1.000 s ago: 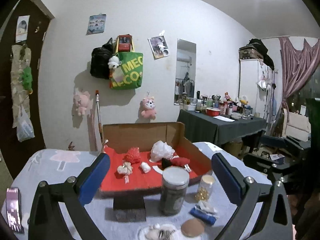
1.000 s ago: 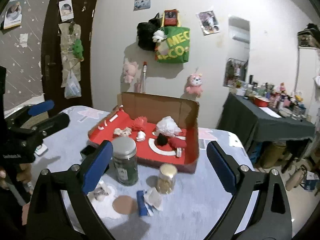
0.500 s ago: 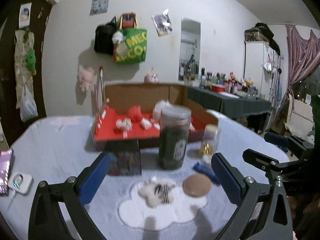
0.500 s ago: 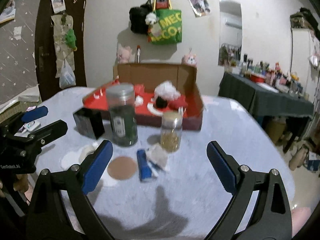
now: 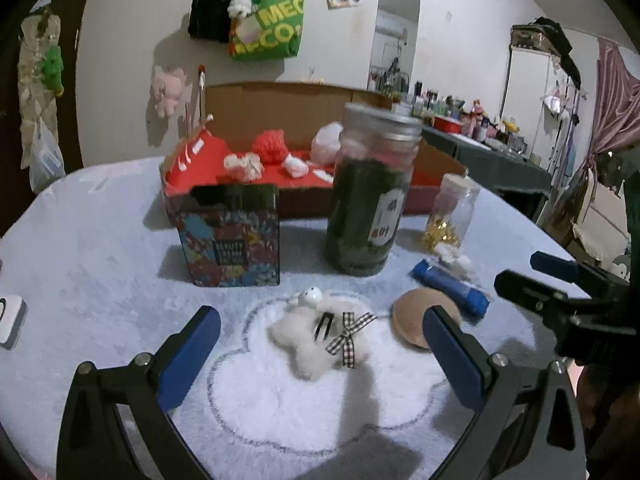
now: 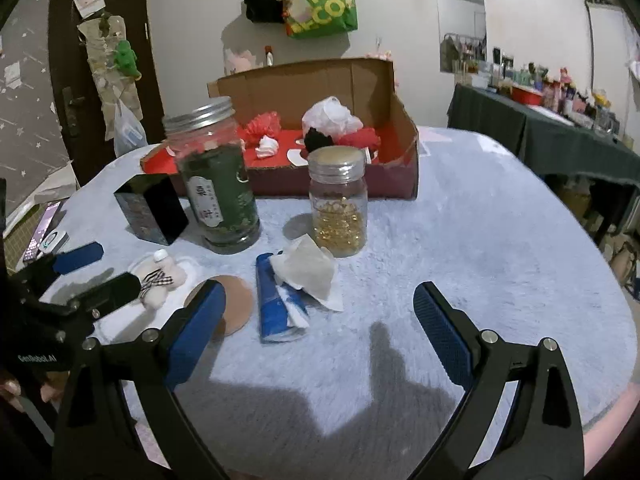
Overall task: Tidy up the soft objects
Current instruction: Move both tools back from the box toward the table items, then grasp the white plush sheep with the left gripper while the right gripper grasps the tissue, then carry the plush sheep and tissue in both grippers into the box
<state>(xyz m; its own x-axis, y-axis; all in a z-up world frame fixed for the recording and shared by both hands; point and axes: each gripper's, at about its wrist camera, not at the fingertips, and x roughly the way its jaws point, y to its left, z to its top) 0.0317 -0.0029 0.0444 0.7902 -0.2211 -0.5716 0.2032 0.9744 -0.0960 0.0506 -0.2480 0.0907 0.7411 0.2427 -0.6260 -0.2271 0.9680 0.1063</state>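
The left hand-held gripper (image 5: 320,338) is hovering wide apart, empty, over the white plush (image 5: 316,332) lying near on the worktop (image 5: 100,264); the right hand-held gripper (image 6: 320,314) is also gaping, empty. Next move, likely: lowering, pinching the plush, carrying it to the far box (image 5: 280,108)

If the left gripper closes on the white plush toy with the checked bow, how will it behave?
The white plush toy looks fluffy, so it will probably squash and feel light. Its checked bow hangs loose and may flop. The left gripper stands open around it.
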